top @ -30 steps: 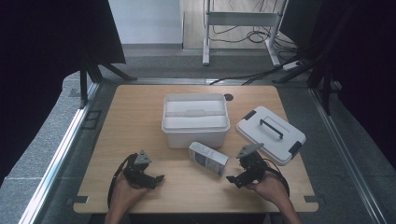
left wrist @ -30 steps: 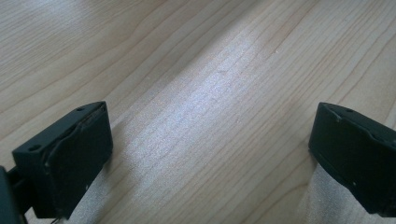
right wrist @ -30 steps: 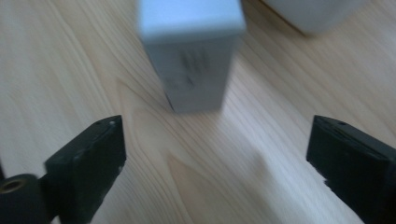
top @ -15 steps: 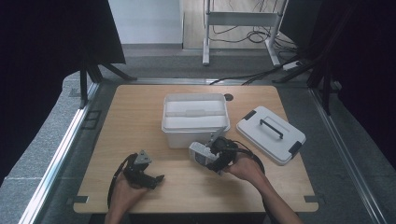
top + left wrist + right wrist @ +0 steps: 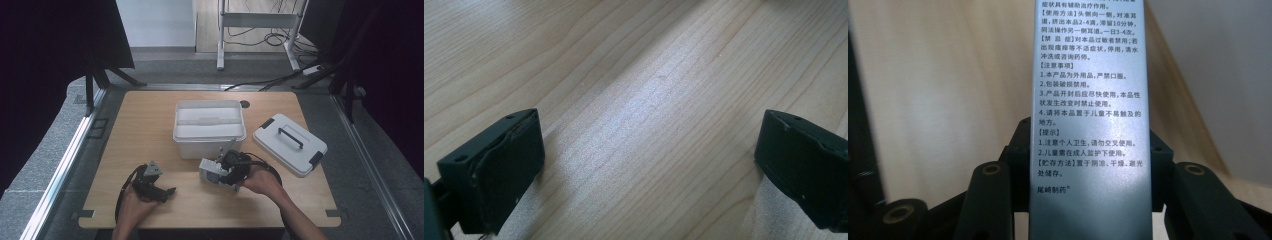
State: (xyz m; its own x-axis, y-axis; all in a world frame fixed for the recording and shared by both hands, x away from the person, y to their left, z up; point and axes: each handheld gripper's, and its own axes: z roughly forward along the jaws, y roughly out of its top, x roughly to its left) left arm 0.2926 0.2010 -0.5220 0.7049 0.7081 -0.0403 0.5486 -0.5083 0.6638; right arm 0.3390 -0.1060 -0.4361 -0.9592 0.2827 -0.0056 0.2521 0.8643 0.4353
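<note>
The pale wooden surface [image 5: 150,130] carries an open, translucent white plastic bin [image 5: 209,127] at its middle and, to the right of it, a white rectangular plastic lid with a dark handle and dark clips [image 5: 290,144], lying flat and apart from the bin. Just near of the bin lies the small silver-grey cardboard box printed with dark text [image 5: 212,171]; in the right gripper view the box [image 5: 1090,125] runs lengthwise between the fingers. The right gripper [image 5: 231,172] has just been closing its fingers around this box, and they flank its narrow sides. The left gripper [image 5: 165,191] rests on the near left of the surface, its fingers [image 5: 499,170] spread wide over bare wood, grasping nothing.
</note>
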